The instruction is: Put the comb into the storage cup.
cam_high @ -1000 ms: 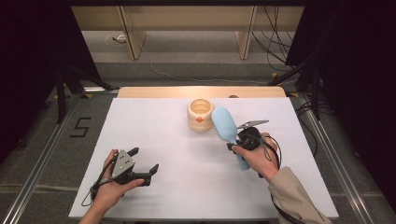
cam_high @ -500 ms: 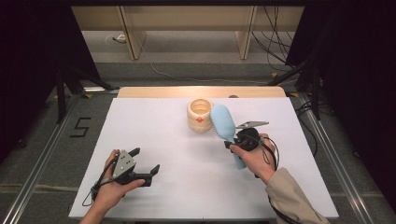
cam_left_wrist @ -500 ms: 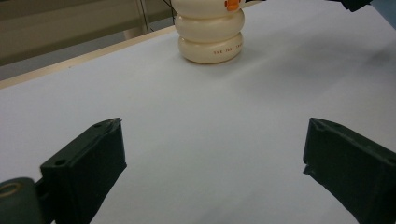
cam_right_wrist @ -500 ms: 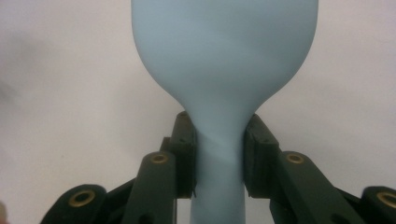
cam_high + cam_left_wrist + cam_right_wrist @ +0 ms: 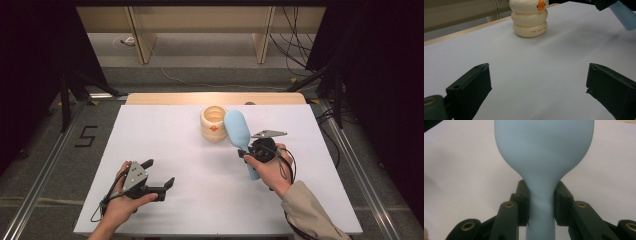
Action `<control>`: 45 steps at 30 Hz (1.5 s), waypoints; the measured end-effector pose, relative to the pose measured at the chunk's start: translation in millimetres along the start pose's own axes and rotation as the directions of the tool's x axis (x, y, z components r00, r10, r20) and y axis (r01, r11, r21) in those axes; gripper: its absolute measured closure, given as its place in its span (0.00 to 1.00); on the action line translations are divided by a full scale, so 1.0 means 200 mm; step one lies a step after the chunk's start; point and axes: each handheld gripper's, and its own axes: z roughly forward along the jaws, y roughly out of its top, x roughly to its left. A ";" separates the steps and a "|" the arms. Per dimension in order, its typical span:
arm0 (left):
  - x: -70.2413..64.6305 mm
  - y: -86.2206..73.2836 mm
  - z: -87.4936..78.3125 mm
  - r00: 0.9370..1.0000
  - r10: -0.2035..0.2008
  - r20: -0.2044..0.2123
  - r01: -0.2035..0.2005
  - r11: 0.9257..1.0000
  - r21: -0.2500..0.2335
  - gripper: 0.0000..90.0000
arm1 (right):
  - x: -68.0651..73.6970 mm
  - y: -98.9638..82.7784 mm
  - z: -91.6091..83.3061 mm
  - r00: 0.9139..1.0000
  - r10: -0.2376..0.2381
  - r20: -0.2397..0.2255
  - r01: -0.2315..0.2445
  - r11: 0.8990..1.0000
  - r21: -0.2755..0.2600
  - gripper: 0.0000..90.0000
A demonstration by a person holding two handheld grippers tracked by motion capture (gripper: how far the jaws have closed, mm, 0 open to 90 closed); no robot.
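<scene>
Right gripper view shows our right gripper (image 5: 541, 202) pinching the blue brush (image 5: 541, 157) at its neck. Near the table (image 5: 165, 130)'s front left corner, our left gripper (image 5: 159, 177) stands spread, aimed at the cream holder (image 5: 529, 17).

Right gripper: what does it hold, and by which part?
The right gripper holds the light blue brush by the narrow neck of its handle, just below the wide head.

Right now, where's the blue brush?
High view: the blue brush is right of centre, clamped by its handle in the right gripper, head beside the cream holder.
</scene>
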 end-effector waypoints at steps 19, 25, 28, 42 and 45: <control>-0.11 0.07 0.05 0.994 -0.058 0.095 0.060 0.998 -0.023 0.07 | 0.05 0.01 0.01 1.000 0.003 -0.015 -0.004 0.997 -0.071 0.78; -0.16 0.12 0.10 0.989 -0.076 0.124 0.077 0.997 -0.005 0.08 | 0.08 0.01 0.02 1.000 -0.007 -0.024 0.005 0.998 -0.069 0.78; -0.19 0.15 0.14 0.986 -0.086 0.146 0.087 0.996 0.003 0.08 | 0.10 0.02 0.03 1.000 -0.007 -0.029 0.005 0.997 -0.071 0.78; -0.33 0.23 0.33 0.970 -0.087 0.226 0.082 0.996 0.031 0.09 | 0.15 0.04 0.03 0.999 -0.020 -0.046 0.015 0.995 -0.100 0.78; -0.35 0.24 0.36 0.966 -0.092 0.242 0.087 0.996 0.034 0.10 | 0.16 0.04 0.04 0.999 -0.023 -0.048 0.018 0.995 -0.101 0.78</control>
